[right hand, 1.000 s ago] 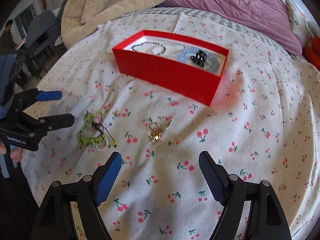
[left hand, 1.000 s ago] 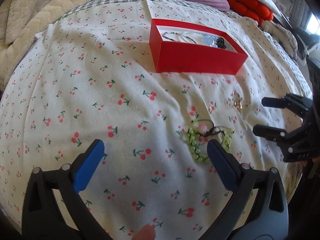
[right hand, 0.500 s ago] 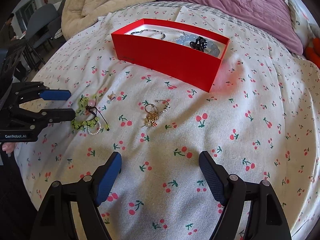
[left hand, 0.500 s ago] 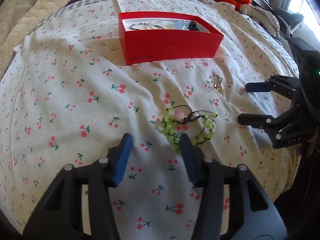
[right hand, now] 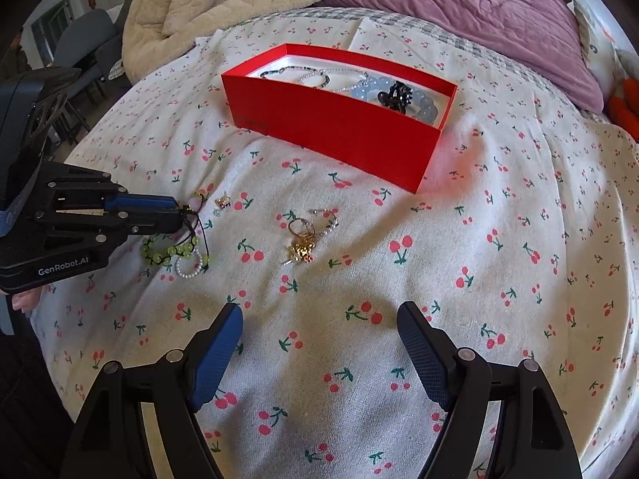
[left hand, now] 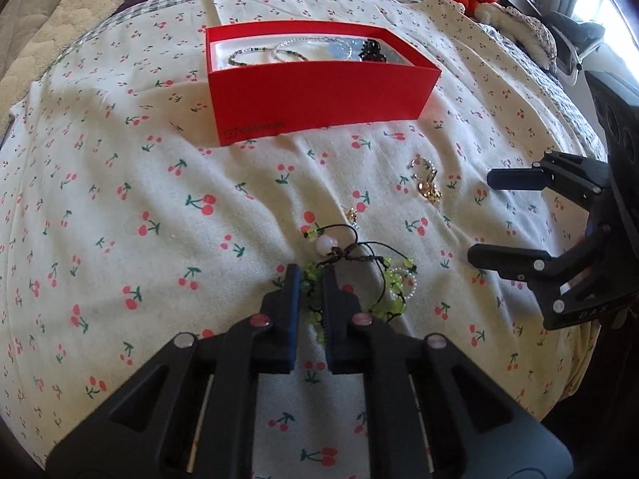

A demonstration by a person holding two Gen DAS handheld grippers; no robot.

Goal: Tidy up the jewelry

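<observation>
Pinching the green bracelet [left hand: 315, 285] on the bed [left hand: 120, 207], your left tongs [left hand: 308, 279] grip it near its knot. Light, limp, tangled with cord; lift slowly. Right tongs [right hand: 319, 327] spread, empty.

My left hand-held gripper [left hand: 308, 279] has its fingers nearly pinched together; my right hand-held gripper [right hand: 319, 315] hovers spread wide.

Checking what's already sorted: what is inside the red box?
Inside the red box: thin beaded bracelets, a pale blue bead bracelet and a black clip. Its near wall hides the floor beneath them.
</observation>
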